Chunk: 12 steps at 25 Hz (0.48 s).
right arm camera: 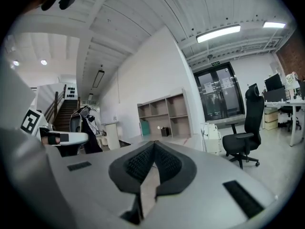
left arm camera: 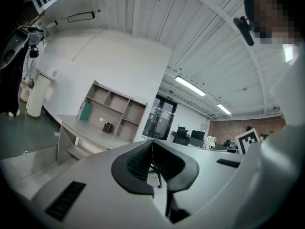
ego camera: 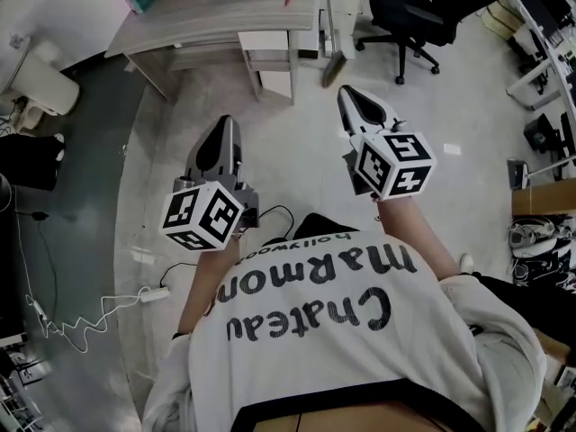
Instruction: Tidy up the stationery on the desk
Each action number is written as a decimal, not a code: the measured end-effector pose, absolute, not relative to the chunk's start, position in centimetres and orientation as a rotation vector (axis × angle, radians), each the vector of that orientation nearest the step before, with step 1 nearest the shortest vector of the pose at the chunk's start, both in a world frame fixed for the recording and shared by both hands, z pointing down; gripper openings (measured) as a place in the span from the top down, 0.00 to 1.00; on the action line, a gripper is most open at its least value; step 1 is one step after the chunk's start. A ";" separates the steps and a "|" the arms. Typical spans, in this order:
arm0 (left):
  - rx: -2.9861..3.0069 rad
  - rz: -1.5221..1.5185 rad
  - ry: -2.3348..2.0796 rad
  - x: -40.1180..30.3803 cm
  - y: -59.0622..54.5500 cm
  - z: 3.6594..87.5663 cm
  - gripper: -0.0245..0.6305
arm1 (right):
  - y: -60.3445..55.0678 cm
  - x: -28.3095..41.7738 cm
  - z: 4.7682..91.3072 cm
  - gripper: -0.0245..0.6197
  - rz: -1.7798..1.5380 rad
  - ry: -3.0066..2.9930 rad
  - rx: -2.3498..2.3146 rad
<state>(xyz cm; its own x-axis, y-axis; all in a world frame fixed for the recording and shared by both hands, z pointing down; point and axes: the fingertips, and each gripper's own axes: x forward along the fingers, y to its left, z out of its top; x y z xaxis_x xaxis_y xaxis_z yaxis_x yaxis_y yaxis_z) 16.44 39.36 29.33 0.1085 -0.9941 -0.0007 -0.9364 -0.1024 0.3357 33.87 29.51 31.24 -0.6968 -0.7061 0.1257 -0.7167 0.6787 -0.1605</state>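
We held the left tongs point(ego camera: 223, 126) and right tongs point(ego camera: 349, 97) above the floor point(ego camera: 297, 142), well apart from the bench point(ego camera: 207, 16) ahead. The left tongs' jaws were pressed together on nothing, and the right tongs were likewise closed and empty. On the bench, by the shelf unit point(left arm camera: 114, 111), sat a teal book point(left arm camera: 86, 111) and a small dark pot point(left arm camera: 107, 127). A black office chair point(ego camera: 423, 12) stood to the right.
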 end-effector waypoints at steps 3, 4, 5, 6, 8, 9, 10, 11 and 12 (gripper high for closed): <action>2.134 -0.300 -1.888 16.4 38.9 30.3 0.94 | 29.1 32.7 32.1 0.95 0.321 -2.814 1.166; 2.126 -0.293 -1.880 16.2 38.7 30.7 0.94 | 28.9 32.3 32.6 0.95 0.327 -2.807 1.153; 2.117 -0.287 -1.875 16.0 38.4 31.1 0.94 | 28.7 31.9 33.0 0.95 0.332 -2.800 1.140; 2.109 -0.283 -1.876 15.7 38.1 31.4 0.94 | 28.3 31.5 33.4 0.95 0.336 -2.795 1.128; 2.094 -0.281 -1.888 14.9 37.0 31.7 0.94 | 27.0 30.7 34.0 0.95 0.343 -2.791 1.110; 2.088 -0.284 -1.895 14.5 36.3 31.7 0.94 | 26.2 30.3 34.1 0.95 0.344 -2.793 1.102; 2.083 -0.287 -1.898 14.2 35.5 31.8 0.94 | 25.4 29.9 34.2 0.95 0.344 -2.794 1.093; 2.080 -0.290 -1.898 13.9 34.6 31.8 0.94 | 24.5 29.5 34.3 0.95 0.343 -2.795 1.083; 2.080 -0.291 -1.895 13.8 33.6 31.9 0.94 | 23.5 29.1 34.4 0.95 0.344 -2.797 1.073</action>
<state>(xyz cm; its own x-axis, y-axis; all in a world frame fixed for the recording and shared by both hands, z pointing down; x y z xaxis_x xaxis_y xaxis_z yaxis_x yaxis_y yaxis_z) 13.85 33.56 31.88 0.1035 -0.9929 0.0590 -0.9295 -0.0755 0.3609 29.13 23.51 34.38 -0.7399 -0.6430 0.1979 -0.6718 0.7220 -0.1657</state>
